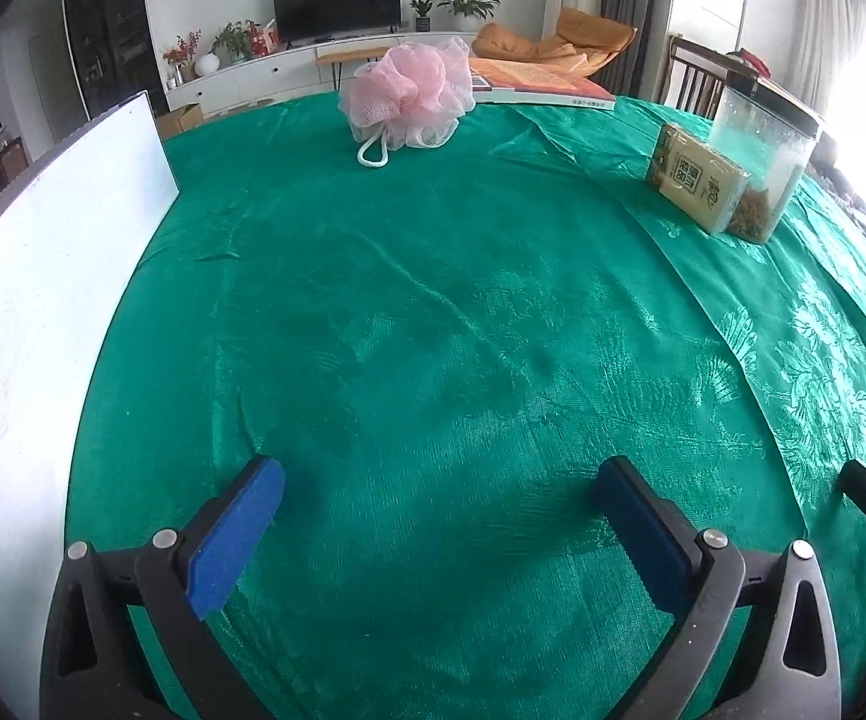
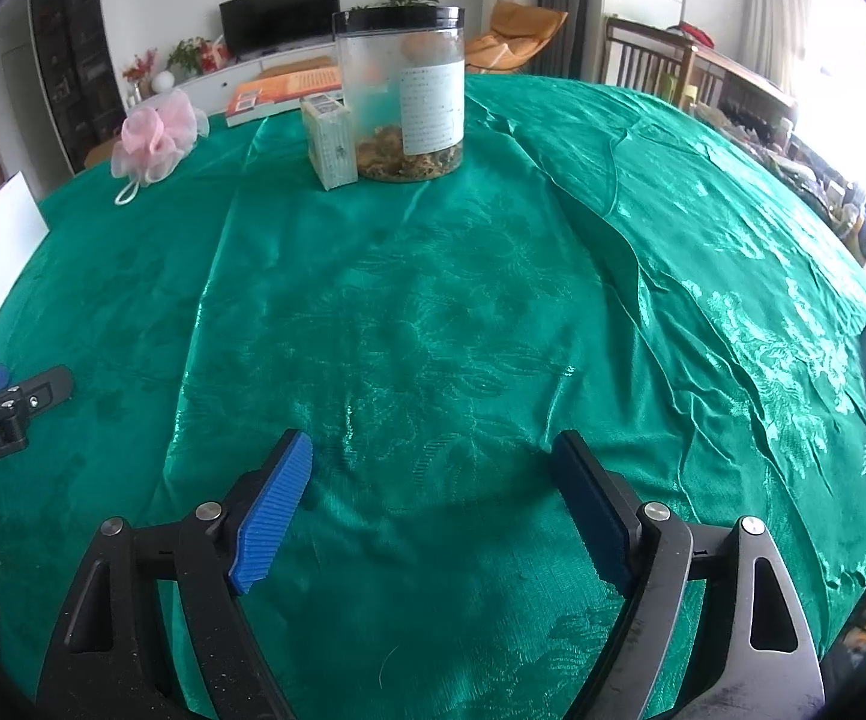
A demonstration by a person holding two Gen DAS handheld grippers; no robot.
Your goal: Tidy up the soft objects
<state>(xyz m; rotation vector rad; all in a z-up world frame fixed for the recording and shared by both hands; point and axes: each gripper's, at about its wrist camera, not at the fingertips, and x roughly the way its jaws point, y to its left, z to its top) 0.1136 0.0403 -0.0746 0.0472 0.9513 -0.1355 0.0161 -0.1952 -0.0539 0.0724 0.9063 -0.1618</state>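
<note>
The jar (image 2: 399,93) is fogged, its brown contents indistinct; the print on the tissue pack (image 1: 697,183) beside it cannot be read. The white board (image 1: 42,276) is cut off at the left edge. Left gripper (image 1: 439,492) and right gripper (image 2: 433,468) both angle down over the green tablecloth (image 1: 433,312), jaws spread wide, nothing between them. The pink bath pouf (image 1: 408,96) lies at the table's far side, touching the orange book (image 1: 544,84), well apart from both grippers.
</note>
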